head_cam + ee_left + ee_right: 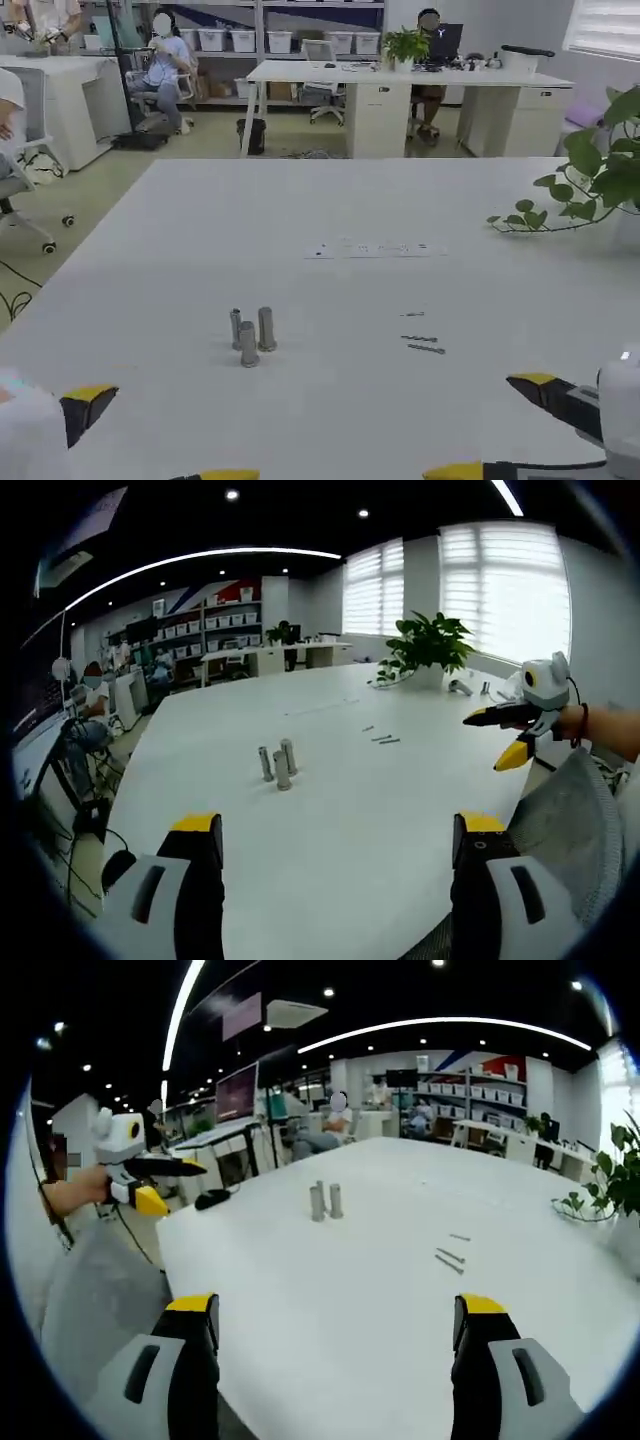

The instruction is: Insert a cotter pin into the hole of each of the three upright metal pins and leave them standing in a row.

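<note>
Left gripper (338,825) and right gripper (338,1305), both yellow-tipped, hang over the near edge of the white table (180,230), one toward each near corner. Their jaws are spread wide with nothing between them. Three upright grey metal pins (250,338) stand in a tight cluster nearer that edge than the far one. Three thin cotter pins (422,340) lie flat near them, toward the right edge, apart from both grippers.
</note>
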Tool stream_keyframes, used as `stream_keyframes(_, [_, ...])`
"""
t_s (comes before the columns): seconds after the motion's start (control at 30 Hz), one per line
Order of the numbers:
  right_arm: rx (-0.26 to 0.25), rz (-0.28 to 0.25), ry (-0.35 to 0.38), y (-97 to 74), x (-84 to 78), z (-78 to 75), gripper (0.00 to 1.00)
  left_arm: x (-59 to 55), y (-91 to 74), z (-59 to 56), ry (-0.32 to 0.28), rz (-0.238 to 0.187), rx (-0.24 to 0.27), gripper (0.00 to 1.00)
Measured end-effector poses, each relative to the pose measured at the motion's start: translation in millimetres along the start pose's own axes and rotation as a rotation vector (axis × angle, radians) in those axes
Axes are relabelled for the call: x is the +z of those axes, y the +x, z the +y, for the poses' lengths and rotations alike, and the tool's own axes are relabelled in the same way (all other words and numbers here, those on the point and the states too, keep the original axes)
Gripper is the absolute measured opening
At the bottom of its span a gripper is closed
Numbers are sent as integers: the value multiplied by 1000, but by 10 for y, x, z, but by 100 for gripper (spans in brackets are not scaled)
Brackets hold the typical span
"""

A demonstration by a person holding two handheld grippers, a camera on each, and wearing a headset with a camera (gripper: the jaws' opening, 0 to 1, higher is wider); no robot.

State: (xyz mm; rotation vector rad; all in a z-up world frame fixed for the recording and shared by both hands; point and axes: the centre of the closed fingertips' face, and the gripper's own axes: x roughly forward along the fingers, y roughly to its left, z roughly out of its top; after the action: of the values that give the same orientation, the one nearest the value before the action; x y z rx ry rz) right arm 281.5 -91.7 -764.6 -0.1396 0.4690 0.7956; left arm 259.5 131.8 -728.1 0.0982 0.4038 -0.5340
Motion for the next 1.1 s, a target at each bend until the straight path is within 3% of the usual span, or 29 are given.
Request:
stream_keyframes(0.5, [8, -15, -12, 0, 77, 45, 98, 30, -44, -53, 43, -1, -16, 92])
stream_keyframes(1.1, [11, -17, -17, -22, 103, 38, 98, 13, -10, -114, 26, -7, -34, 89])
